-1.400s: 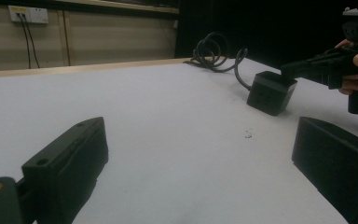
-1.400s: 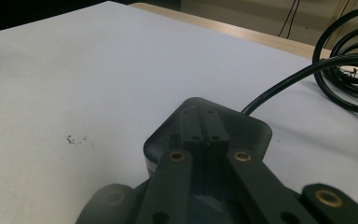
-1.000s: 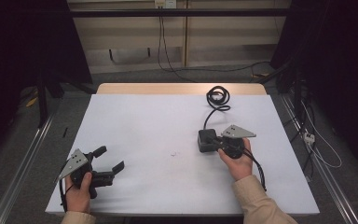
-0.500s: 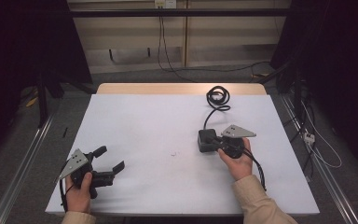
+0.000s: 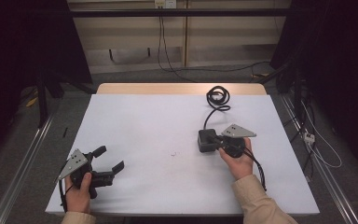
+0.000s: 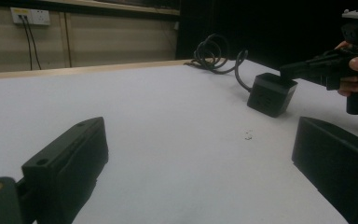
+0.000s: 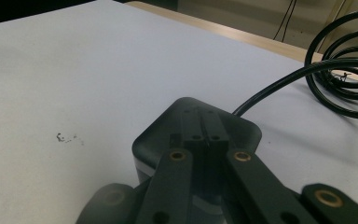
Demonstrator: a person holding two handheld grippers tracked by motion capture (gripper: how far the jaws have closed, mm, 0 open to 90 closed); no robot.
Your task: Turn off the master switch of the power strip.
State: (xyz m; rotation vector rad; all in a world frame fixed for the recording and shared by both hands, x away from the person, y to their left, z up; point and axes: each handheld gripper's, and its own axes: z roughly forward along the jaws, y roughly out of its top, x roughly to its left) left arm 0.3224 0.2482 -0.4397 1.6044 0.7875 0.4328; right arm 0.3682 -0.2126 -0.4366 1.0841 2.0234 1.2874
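A black power adapter (image 5: 205, 140) lies on the white table (image 5: 144, 121) right of centre, and its black cable runs back to a coil (image 5: 218, 97) near the far edge. My right gripper (image 5: 217, 140) is shut, its joined jaws resting on top of the adapter (image 7: 244, 129) with nothing between them. The right gripper view looks along those closed jaws (image 7: 201, 117) to the coil (image 7: 345, 88). My left gripper (image 5: 112, 157) stands open at the near left corner, jaws wide apart and empty. Across the table in the left gripper view (image 6: 196, 140) are the adapter (image 6: 271, 93) and the right gripper (image 6: 286, 70).
A small dark speck (image 5: 173, 153) marks the table's middle. A wooden strip (image 5: 168, 88) edges the far side. Metal rails (image 5: 23, 163) run along the floor at both sides, and wall sockets (image 5: 164, 3) with hanging leads are at the back.
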